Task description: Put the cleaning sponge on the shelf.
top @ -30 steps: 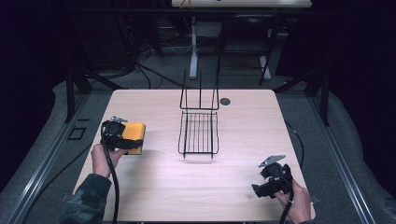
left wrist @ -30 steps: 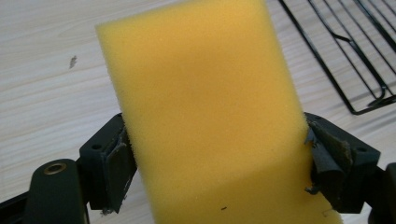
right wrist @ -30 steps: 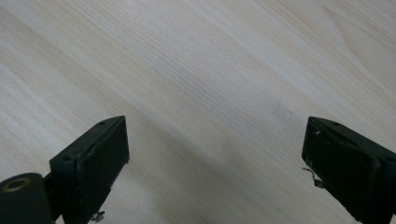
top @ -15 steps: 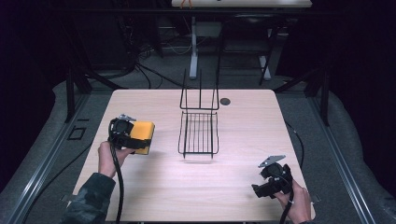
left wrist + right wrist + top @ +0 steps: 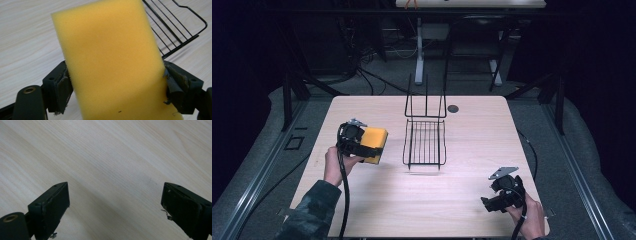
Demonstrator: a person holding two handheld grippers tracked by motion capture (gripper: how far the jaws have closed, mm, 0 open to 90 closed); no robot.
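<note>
High view: one yellow sponge [image 5: 374, 143], one black wire rack [image 5: 424, 142], two grippers on your pale wood-grain table [image 5: 422, 200]. Your left gripper [image 5: 362, 145] has carried the sponge rightward since a second ago — now near the rack, not touching it. Your right gripper [image 5: 501, 196] is unmoved at the near right.

Left gripper view: jaws clamped on the porous foam block's sides, rack bars beyond.

Right gripper view: jaws wide apart over bare table — nothing between.
</note>
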